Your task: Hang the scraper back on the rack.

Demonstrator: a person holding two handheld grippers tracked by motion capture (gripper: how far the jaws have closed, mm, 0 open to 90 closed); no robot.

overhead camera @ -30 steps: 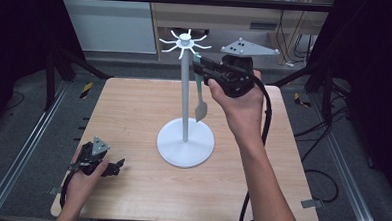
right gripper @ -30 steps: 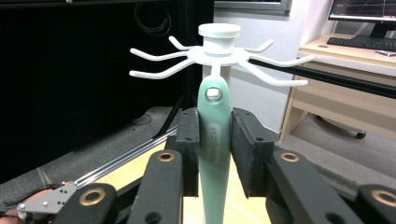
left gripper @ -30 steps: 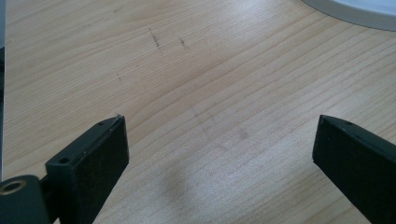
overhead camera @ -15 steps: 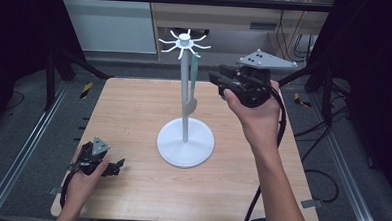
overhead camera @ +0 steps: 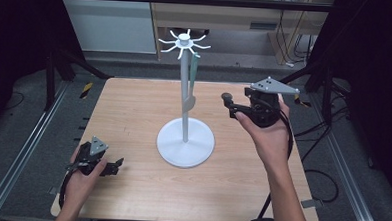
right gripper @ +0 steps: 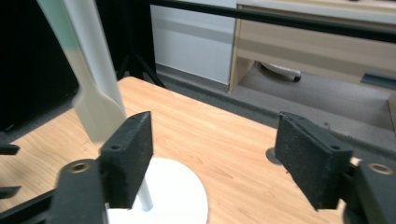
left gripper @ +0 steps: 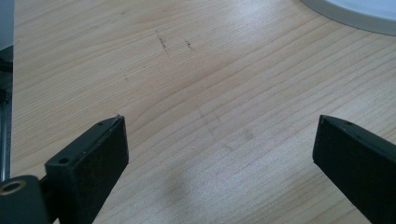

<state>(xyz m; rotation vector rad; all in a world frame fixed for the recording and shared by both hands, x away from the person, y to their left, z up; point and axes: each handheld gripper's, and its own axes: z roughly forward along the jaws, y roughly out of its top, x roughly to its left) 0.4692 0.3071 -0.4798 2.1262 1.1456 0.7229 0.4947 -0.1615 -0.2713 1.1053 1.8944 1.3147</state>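
1. While the white stand (overhead camera: 185, 140) sits upright mid-table (overhead camera: 134, 108), a pale spatula (overhead camera: 190, 90) hangs from one of its top hooks (long axis vertical, blade pointing down) beside the pole.
2. The right gripper (overhead camera: 231, 108) is held above the table right of the stand, jaws apart and empty.
3. The left gripper (overhead camera: 115, 167) rests near the table's front-left corner, jaws wide apart, empty.

Two black two-jaw grippers are seen, the left gripper (overhead camera: 112, 167) and right gripper (overhead camera: 228, 103), each topped by a grey three-cornered plate with screws. Flat black fingers (right gripper: 128, 156), foam-padded, are shown. A black cable (overhead camera: 288, 144) is trailed. No sleeves are worn.
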